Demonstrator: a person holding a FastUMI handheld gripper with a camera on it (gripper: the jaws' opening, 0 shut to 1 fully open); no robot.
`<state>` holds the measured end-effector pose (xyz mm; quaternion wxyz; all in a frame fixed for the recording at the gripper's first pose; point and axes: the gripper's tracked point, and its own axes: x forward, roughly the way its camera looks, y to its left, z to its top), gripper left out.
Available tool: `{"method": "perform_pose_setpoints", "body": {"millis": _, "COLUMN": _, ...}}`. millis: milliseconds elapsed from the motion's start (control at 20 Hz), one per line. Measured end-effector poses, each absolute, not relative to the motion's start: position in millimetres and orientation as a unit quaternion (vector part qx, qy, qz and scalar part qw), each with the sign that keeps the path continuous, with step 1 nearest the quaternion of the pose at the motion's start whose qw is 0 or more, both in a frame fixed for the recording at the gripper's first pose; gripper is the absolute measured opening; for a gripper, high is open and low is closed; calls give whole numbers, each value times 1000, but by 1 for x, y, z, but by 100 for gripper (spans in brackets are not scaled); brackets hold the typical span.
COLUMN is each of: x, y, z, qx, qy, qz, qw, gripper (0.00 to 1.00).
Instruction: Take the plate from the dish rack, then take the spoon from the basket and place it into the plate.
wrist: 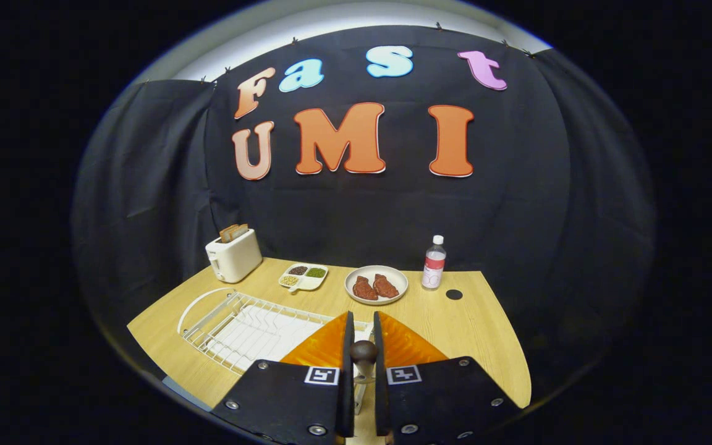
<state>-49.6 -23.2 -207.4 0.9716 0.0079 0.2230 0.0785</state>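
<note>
In the lower middle of the frame the claw [363, 337] is nearly closed, its fingers clamped on the spoon [363, 353], whose dark rounded end sits between them while a paler stem runs down and back toward the camera. The orange plate [316, 351] lies on the surface [455, 327] directly under and just beyond the fingertips, beside the white dish rack [238, 327] at lower left (so it looks already out of the rack). A straight lowering and release should suffice.
</note>
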Motion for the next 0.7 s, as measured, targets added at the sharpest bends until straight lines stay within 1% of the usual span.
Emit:
{"method": "perform_pose_setpoints", "body": {"millis": 350, "x": -77, "y": 30, "z": -200, "qx": -1, "qy": 222, "qz": 146, "qw": 964, "gripper": 13}}
{"method": "perform_pose_setpoints", "body": {"millis": 700, "x": -102, "y": 69, "z": -228, "qx": -8, "qy": 248, "qz": 190, "qw": 950, "gripper": 13}}
